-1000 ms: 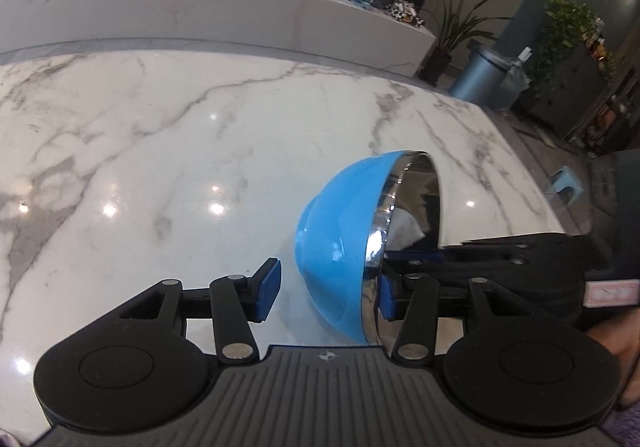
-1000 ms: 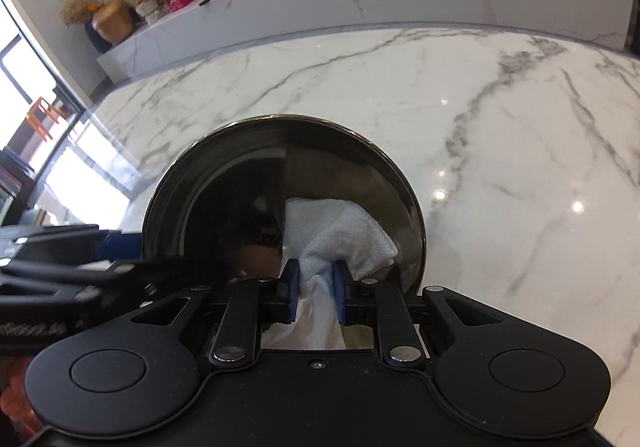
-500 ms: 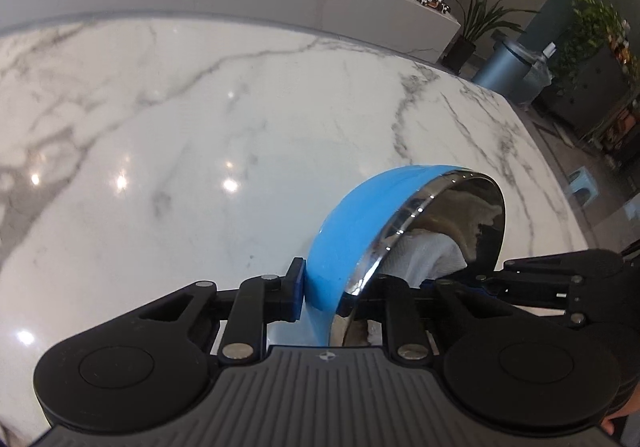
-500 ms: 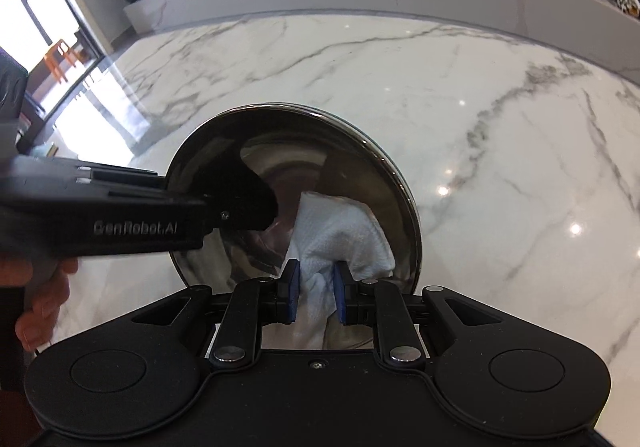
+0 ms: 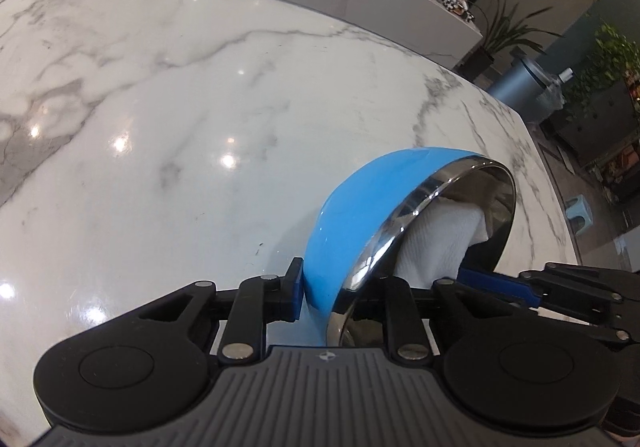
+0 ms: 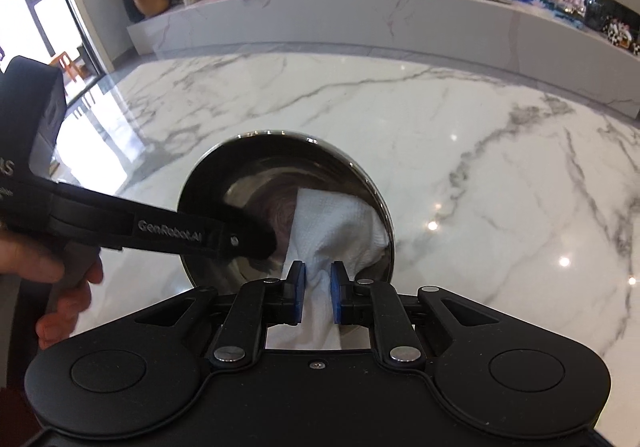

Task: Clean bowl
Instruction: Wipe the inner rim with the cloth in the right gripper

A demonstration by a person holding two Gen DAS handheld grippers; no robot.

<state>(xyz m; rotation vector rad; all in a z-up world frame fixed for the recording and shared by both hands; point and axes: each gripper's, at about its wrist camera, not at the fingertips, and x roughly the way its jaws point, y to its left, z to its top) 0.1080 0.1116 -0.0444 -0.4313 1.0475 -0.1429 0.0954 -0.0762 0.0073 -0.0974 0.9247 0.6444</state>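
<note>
A bowl [image 5: 360,215], blue outside and shiny steel inside, stands tilted on its edge over the marble table [image 5: 200,127]. My left gripper [image 5: 336,287] grips its near rim, one pad on the blue outside and the other inside; its jaws are opening slightly with the wall still between them. In the right wrist view the bowl [image 6: 256,183] opens toward me and the left gripper [image 6: 260,243] reaches in from the left. My right gripper [image 6: 318,295] is shut on a white cloth [image 6: 340,227] that presses against the bowl's inner wall on the right.
A person's hand [image 6: 60,287] holds the left gripper's handle at the left edge. The table's right edge [image 5: 532,151] drops to the floor, with a grey bin [image 5: 520,83] and plants beyond. A long marble counter [image 6: 360,19] with small items runs along the back.
The left jaws closed on the bowl's rim from wide open. The bowl tipped so more of its inside shows. The left gripper came into the right wrist view from the left.
</note>
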